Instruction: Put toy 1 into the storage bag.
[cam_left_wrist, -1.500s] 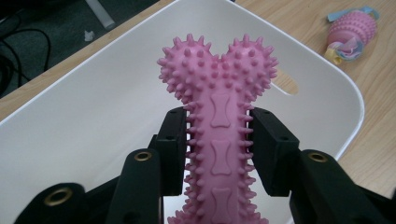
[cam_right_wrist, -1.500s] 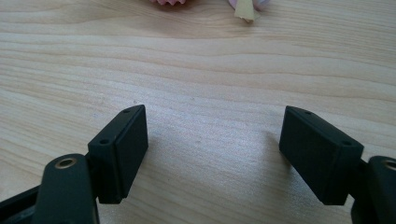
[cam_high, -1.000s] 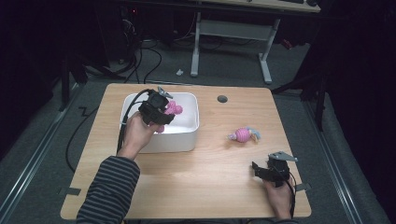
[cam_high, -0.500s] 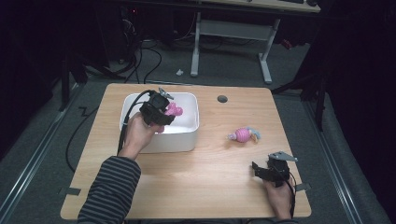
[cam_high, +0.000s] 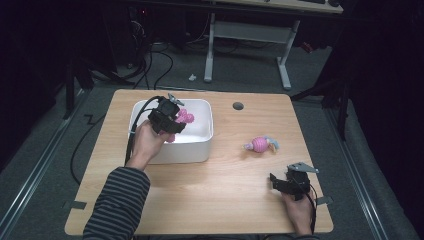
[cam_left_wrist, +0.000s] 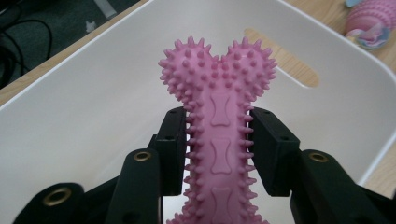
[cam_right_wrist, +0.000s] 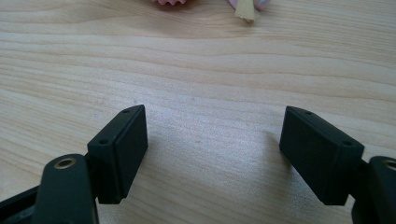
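Observation:
A pink spiky bone-shaped toy (cam_left_wrist: 218, 116) is clamped by its shaft between the two black jaws of my left gripper (cam_left_wrist: 217, 149). That gripper (cam_high: 169, 125) hovers over the white bin (cam_high: 200, 145) at the table's back left, the toy's (cam_high: 184, 117) knobbed end pointing into the bin (cam_left_wrist: 79, 107). A pink ball toy with pale rope ends (cam_high: 260, 144) lies on the wood right of the bin, also at the top right corner of the left gripper view (cam_left_wrist: 371, 21). My right gripper (cam_high: 285, 184) rests low near the front right edge, jaws wide apart over bare wood (cam_right_wrist: 212, 135).
The wooden table (cam_high: 220, 195) has a round cable hole (cam_high: 238, 106) at the back. Cables trail off the left edge to the floor. A desk frame (cam_high: 250, 35) stands beyond the table. The ball toy's lower edge (cam_right_wrist: 245, 7) peeks in ahead of the right gripper.

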